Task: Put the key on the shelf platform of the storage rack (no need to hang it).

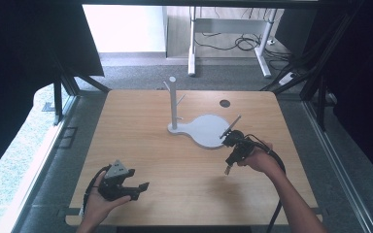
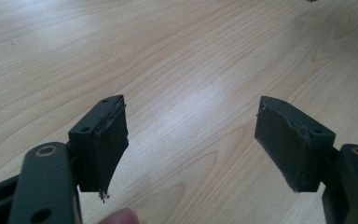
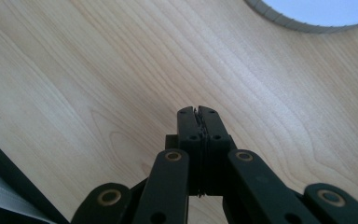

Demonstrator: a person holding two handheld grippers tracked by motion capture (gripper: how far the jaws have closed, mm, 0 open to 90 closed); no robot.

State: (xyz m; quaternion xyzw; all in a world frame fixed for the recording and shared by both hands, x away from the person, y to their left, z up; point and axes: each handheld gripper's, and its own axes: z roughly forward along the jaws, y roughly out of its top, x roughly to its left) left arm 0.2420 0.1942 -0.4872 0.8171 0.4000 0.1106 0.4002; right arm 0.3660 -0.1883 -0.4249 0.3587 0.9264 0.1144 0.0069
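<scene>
**K:** Tongs status? Count everything.

**M:** Two grippers, one per hand. Left gripper (image 1: 137, 187) sits at 7 o'clock on the table (image 1: 175, 160), jaws spread wide, nothing between them. In the left gripper view its gap (image 2: 191, 144) has bare wood behind it; a fingertip (image 2: 119, 217) pokes in at the bottom edge.

**K:** Right?

**M:** Right gripper (image 1: 228, 169) is at 4 o'clock, tip pointing down toward the wood, held in the right hand (image 1: 258, 159). Right gripper view: jaws pressed together (image 3: 198, 112), empty.

**K:** Anything else on the table?

**M:** One white stand (image 1: 173, 104) just past centre toward 12: one upright post with short pegs, on one flat rounded base plate (image 1: 205, 131). I count two pegs near the top and one more angled rod by the plate's 3 o'clock edge, just beside the right gripper. One round hole (image 1: 225, 103) in the tabletop at 1 o'clock. The plate's rim (image 3: 284, 21) also shows in the right gripper view.
</scene>
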